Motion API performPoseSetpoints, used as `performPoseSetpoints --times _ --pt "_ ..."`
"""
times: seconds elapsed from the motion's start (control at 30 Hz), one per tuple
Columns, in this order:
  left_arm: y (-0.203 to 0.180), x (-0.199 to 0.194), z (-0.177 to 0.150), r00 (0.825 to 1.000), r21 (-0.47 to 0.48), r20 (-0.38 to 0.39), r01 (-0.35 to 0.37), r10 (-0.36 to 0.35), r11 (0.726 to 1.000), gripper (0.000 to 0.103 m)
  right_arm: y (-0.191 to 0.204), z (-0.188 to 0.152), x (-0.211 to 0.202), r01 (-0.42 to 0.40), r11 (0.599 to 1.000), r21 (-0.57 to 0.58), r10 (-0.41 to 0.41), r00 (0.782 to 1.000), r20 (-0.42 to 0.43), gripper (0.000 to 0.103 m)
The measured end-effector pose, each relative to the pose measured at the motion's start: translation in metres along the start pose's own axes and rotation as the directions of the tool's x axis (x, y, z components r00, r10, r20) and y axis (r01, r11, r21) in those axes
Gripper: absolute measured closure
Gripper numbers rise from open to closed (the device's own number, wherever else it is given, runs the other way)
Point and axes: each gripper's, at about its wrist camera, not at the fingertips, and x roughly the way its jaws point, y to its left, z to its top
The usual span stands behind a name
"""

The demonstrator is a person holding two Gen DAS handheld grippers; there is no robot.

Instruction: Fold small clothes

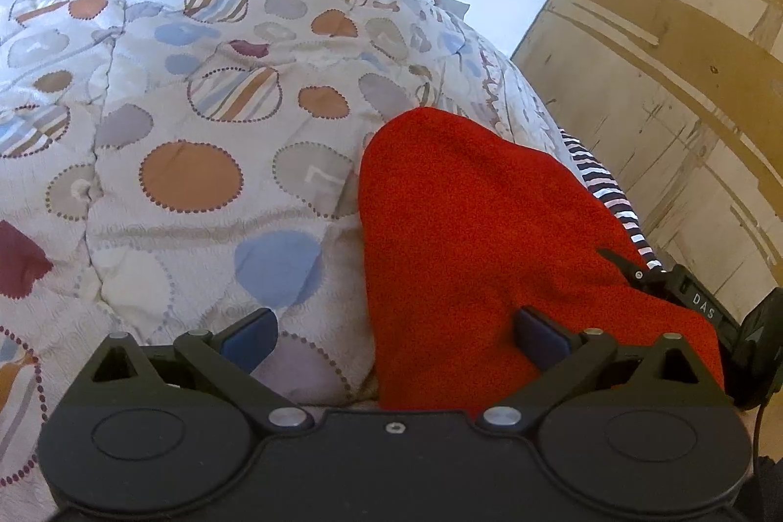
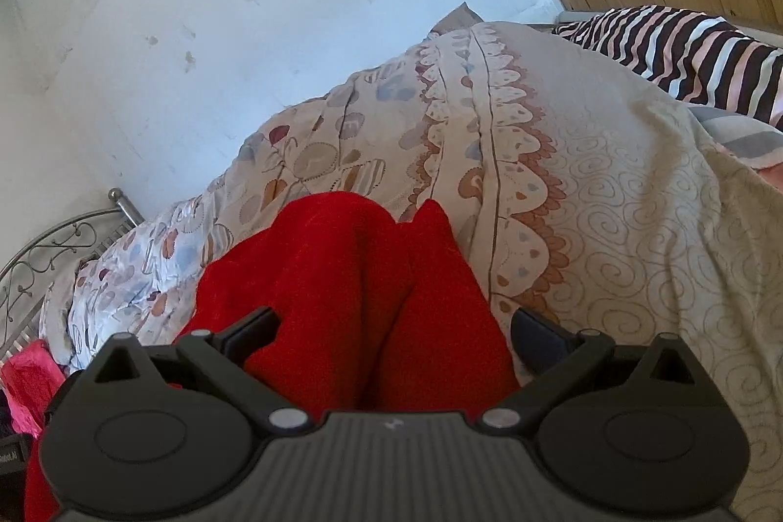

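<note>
My left gripper and right gripper, jaws spread, over the red garment; metal bedframe only in right view.

Red garment: fuzzy fleece-like cloth, matt. Quilt: stitched printed cloth, slight sheen, creased. Striped fabric, far right: smooth cloth. Grippers: left gripper, right gripper, matt black plastic, metal pivot pins. Bed frame, far left: scrolled metal. Right panel: worn wood.

The left gripper hangs with jaws spread wide. The red garment lies on the patterned quilt.
</note>
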Motion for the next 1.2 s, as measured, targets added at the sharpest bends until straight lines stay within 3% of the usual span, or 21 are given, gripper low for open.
performPoseSetpoints --times 0.3,0.53,0.87,0.97,1.2 --pt "0.001 0.006 -0.002 1.000 -0.011 -0.002 0.009 -0.009 1.000 0.001 -0.002 -0.007 -0.002 -0.013 1.000 -0.009 0.013 0.999 0.030 0.000" --pt "-0.004 -0.001 -0.014 0.998 -0.029 0.055 -0.013 0.014 1.000 0.001 -0.005 -0.008 -0.002 -0.028 1.000 -0.004 0.028 0.999 0.043 0.000" --pt "0.008 0.024 0.012 0.997 -0.027 -0.049 0.056 -0.057 0.998 0.000 -0.003 -0.011 -0.003 -0.019 1.000 -0.017 0.019 0.999 0.049 0.001" --pt "0.013 0.032 0.015 0.993 -0.047 -0.070 0.087 -0.090 0.995 0.000 -0.001 -0.012 -0.005 -0.010 0.999 -0.032 0.012 0.998 0.061 0.007" --pt "0.013 0.042 0.021 0.989 -0.045 -0.102 0.103 -0.107 0.994 0.000 0.019 -0.008 -0.011 0.012 0.996 -0.092 -0.009 0.999 0.033 0.031"
